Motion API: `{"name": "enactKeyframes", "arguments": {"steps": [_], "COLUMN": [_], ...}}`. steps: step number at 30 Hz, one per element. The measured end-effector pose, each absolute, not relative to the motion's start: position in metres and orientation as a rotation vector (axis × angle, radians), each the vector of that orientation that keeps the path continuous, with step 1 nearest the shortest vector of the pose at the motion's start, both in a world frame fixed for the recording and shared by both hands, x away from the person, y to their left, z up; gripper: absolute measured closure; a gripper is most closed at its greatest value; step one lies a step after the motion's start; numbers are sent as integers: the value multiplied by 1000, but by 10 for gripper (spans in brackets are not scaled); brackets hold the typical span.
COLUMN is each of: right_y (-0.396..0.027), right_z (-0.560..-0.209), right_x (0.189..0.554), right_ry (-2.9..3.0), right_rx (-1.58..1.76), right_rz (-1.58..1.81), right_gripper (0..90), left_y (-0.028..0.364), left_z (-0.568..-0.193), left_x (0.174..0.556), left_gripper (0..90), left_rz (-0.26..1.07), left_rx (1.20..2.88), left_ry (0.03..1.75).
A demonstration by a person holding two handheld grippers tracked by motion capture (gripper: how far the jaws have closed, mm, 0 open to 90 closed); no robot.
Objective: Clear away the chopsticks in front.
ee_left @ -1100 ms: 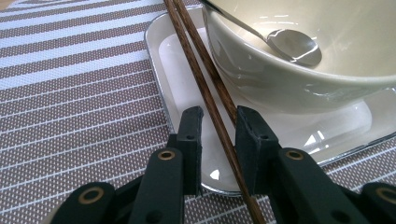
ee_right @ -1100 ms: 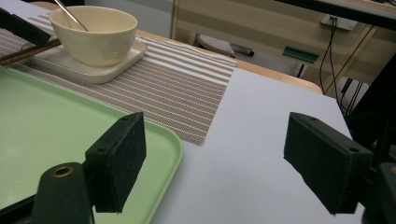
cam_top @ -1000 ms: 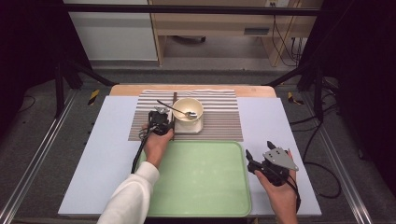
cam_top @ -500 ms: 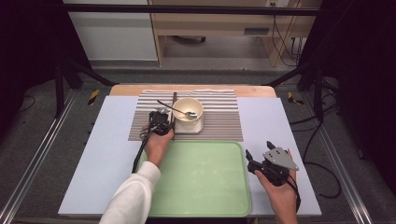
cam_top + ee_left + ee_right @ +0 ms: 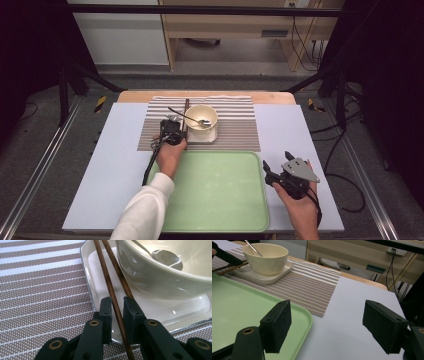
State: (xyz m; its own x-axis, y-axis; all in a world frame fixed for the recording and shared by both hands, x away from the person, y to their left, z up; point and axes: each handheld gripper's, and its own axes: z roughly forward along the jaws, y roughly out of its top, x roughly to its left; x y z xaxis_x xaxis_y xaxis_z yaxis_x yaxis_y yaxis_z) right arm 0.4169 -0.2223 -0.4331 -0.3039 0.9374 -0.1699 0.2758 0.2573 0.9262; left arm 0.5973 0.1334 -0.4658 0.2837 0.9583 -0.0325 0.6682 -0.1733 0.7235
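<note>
Two dark brown wooden chopsticks (image 5: 113, 292) lie side by side between the jaws of our left gripper (image 5: 117, 305). Those jaws have just been closing; they flank the sticks with a thin gap showing on each side, so we cannot tell whether the pads press yet.

Item: the chopsticks are slim and round, with a matt grain. They rest along the left rim of a shallow cream glazed square plate (image 5: 100, 270), lifted a little off the mat, which we judge leaves room for a pad on either side.

Item: a cream glazed round bowl (image 5: 201, 118) stands on that plate, touching the right-hand stick. A polished metal spoon (image 5: 189, 118) leans inside it, handle over the rim.

Item: a brown-and-white striped woven placemat (image 5: 235, 122) lies under the plate; its coarse, dotted weave is probably there to stop sliding.

Item: a pale green plastic tray (image 5: 220, 192) with rounded corners and a raised lip sits just in front of the mat, bare, likely meant to receive the tableware.

Item: our right gripper (image 5: 274, 169) waits beside the tray's right edge, jaws wide apart and holding nothing, their black pads matt and foam-like.

Item: a light blue-grey smooth desk (image 5: 100, 170) carries everything.
</note>
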Motion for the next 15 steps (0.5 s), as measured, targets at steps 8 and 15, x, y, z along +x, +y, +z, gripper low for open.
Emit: {"name": "enactKeyframes", "arguments": {"steps": [8, 15], "right_y": [-221, -221], "right_z": [-433, -433], "right_x": [417, 417], "right_ry": [1764, 1765], "right_rx": [1101, 1103], "right_rz": [1067, 1068], "right_gripper": [226, 226], "left_y": [130, 133], "left_z": [-465, -467], "left_x": [596, 596], "left_gripper": [811, 854], "left_rz": [608, 616], "left_rx": [1882, 1857], "left_ry": [1490, 1524]}}
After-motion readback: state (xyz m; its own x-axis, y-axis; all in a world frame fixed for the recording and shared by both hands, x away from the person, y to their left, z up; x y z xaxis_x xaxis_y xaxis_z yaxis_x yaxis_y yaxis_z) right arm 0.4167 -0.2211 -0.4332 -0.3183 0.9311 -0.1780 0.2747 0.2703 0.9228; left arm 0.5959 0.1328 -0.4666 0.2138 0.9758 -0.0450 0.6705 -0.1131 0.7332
